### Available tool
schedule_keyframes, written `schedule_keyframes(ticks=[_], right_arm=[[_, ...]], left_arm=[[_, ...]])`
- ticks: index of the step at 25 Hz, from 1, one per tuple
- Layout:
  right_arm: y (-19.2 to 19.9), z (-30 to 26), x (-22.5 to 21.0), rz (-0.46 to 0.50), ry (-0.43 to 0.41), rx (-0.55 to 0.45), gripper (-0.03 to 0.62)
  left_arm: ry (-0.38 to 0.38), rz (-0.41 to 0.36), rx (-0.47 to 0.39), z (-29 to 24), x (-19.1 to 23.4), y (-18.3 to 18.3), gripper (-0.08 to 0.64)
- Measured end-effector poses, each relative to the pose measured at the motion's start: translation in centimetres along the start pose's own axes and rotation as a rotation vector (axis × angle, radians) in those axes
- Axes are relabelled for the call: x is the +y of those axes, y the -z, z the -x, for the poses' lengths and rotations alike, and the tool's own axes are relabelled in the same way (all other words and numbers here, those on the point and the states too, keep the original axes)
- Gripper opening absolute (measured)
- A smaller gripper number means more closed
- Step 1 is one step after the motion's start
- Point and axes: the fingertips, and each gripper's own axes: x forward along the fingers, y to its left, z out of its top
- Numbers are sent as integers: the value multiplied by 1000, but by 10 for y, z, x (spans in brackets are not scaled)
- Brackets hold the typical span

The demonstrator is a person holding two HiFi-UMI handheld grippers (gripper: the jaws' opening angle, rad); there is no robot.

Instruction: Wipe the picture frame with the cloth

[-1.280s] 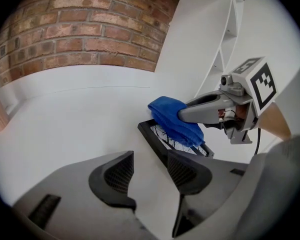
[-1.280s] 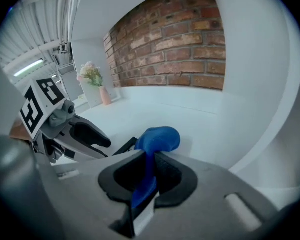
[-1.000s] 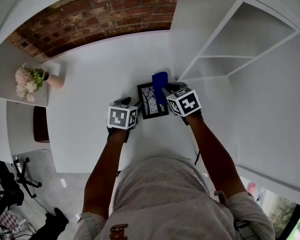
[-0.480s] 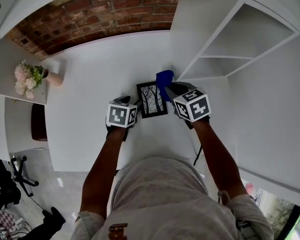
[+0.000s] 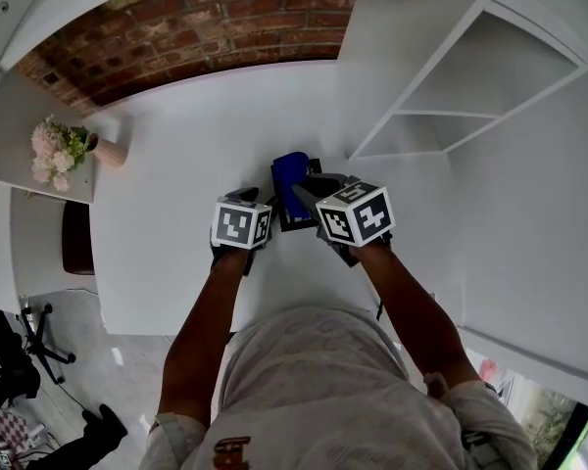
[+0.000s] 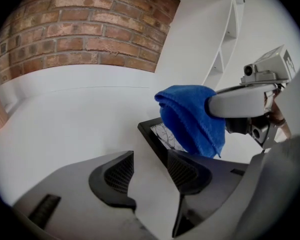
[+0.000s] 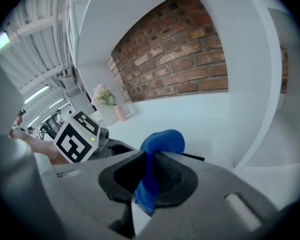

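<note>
Left tool (image 6: 147, 170) low over the white surface (image 5: 176, 189), jaws spread and gripping nothing, the black picture frame (image 6: 161, 134) lying just beyond them, its edge along the right jaw. At the left tool's 3 o'clock, the right tool (image 7: 150, 173) is clenched on a blue cloth (image 6: 190, 116), which hangs over the frame. A vase of flowers (image 5: 61, 151) stands at 10 o'clock, before a brick wall (image 5: 196, 18).

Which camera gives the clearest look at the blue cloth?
The left gripper view: the blue cloth is seen large, above the picture frame. The head view shows it small; the right gripper view shows only the fold pinched in the right gripper.
</note>
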Motion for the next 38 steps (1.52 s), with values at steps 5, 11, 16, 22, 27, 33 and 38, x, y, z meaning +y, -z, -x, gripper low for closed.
schedule_keyframes(ticks=[5, 11, 16, 22, 27, 33, 38], right_arm=[[22, -21, 3, -70, -13, 64, 46], [42, -35, -12, -40, 63, 123, 46], [47, -29, -25, 43, 125, 154, 46], [53, -11, -42, 47, 179, 155, 48], [58, 6, -58, 36, 213, 153, 48], [66, 26, -73, 18, 248, 152, 48], [61, 39, -67, 16, 244, 115, 48]], left_arm=[[1, 0, 0, 0, 0, 0, 204], [0, 4, -11, 0, 0, -1, 204], [1, 6, -12, 0, 0, 0, 204], [-1, 1, -11, 0, 1, 0, 204], [-2, -1, -8, 0, 0, 0, 204], [-5, -9, -2, 0, -1, 0, 204], [-8, -15, -4, 0, -1, 0, 204]])
